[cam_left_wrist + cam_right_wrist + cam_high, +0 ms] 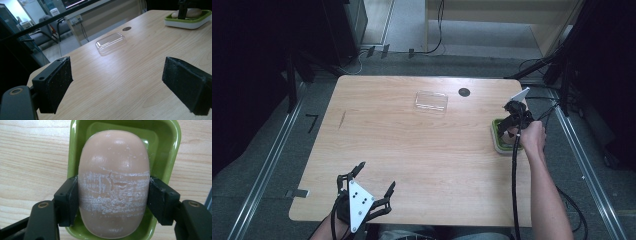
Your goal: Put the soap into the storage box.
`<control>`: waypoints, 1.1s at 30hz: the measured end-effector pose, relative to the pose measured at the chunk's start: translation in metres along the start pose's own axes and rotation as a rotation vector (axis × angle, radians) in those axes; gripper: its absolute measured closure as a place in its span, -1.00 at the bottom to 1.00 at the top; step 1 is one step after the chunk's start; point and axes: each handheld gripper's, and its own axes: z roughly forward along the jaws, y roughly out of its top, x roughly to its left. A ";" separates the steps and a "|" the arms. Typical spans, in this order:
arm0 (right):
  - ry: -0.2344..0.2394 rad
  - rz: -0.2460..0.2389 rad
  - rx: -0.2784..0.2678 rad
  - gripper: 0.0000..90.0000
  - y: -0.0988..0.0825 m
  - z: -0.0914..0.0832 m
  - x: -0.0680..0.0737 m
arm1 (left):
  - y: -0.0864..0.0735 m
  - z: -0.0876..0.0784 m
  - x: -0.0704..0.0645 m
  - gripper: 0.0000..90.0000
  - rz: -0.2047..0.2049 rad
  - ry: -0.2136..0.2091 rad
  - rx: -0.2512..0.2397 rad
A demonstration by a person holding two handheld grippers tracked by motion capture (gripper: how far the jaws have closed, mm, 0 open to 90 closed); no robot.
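The left gripper (371,186) idles at the near table edge, jaws wide apart and empty, with the clear plastic lid (431,101) lying far off mid-table. At the right edge, the right gripper (113,200) clamps the pale pink oval soap bar (113,182) across its scuffed middle (no readable lettering anywhere) inside the green soap dish (170,142). The grasp looks made, so the next move probably needs a straight lift clear of the rim.

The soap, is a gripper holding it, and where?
Yes. The right gripper clamps the bar of soap across its middle, over the green soap dish. The left gripper holds nothing.
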 end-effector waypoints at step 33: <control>0.002 0.025 0.017 -0.27 0.000 0.009 -0.002 | 0.000 -0.001 0.000 -0.78 0.004 0.000 -0.002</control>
